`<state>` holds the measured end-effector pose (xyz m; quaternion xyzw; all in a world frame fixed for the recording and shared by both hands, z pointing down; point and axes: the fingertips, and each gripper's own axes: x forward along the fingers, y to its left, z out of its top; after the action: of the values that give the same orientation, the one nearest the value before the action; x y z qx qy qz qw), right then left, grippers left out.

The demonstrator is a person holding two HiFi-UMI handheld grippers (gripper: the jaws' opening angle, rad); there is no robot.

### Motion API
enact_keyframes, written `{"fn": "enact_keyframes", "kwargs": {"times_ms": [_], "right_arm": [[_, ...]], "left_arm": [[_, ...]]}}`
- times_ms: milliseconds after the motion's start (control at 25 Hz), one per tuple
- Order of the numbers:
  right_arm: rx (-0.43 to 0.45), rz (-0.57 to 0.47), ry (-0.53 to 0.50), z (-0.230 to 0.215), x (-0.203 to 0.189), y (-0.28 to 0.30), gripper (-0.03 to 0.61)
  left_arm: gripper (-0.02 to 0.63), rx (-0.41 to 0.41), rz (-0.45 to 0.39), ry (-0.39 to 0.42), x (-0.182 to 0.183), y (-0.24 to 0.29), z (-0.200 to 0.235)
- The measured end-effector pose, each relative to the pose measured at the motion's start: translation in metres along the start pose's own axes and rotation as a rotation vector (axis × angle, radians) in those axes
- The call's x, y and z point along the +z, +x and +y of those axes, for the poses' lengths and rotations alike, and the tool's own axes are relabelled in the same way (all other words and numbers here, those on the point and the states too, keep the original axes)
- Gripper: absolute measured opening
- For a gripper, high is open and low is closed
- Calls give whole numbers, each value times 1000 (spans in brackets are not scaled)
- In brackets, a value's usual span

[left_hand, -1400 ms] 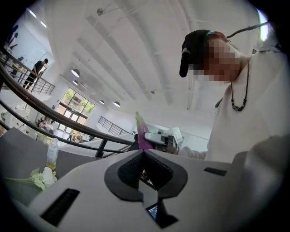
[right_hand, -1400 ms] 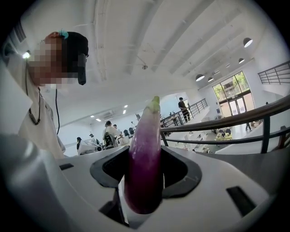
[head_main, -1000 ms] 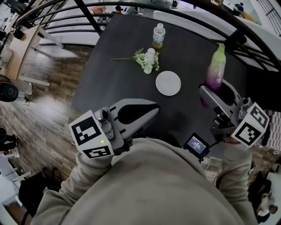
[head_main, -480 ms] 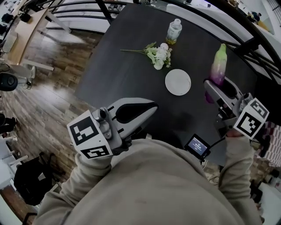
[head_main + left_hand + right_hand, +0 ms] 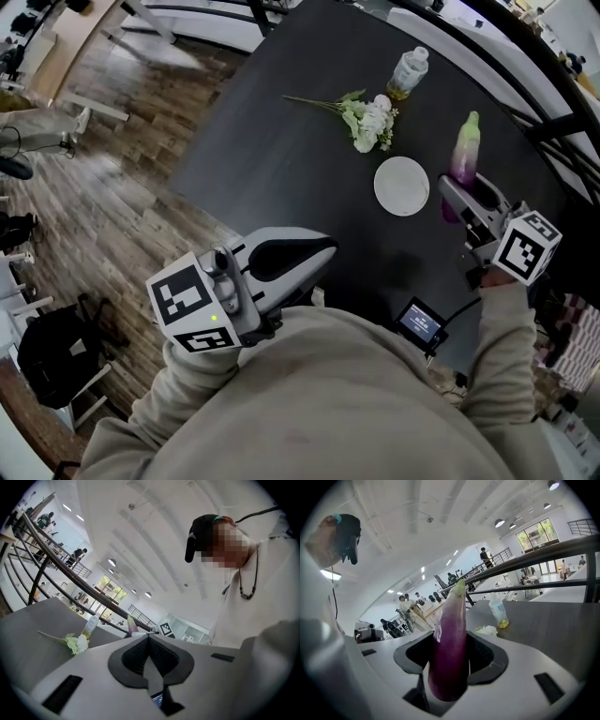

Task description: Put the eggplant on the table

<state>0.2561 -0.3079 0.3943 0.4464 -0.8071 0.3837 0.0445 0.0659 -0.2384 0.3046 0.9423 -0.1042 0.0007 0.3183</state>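
Left gripper point(image 5: 323, 249) sits pinched shut and empty at the near edge of the table point(image 5: 281, 141), so there's no backup if the eggplant point(image 5: 464, 150), standing tall beside the white plate point(image 5: 401, 186), topples or rolls on release. Right gripper point(image 5: 466, 199) clamps its fat purple base between the pads, green tip up, over the dark tabletop.

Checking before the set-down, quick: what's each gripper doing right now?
Left gripper: jaws closed, holding nothing.
Right gripper: jaws closed on the eggplant.
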Motion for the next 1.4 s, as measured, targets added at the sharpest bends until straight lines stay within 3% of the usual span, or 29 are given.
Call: {"fn": "enact_keyframes", "kwargs": {"times_ms": [760,1400], "right_arm": [[-206,392,26,-126,-130,81,221],[-323,580,14,-175,-193,102,221]], "left_arm": [[5,122,-81,-42,-6,-38,17],[5,151,-96,-74,-19,-48,20]]}}
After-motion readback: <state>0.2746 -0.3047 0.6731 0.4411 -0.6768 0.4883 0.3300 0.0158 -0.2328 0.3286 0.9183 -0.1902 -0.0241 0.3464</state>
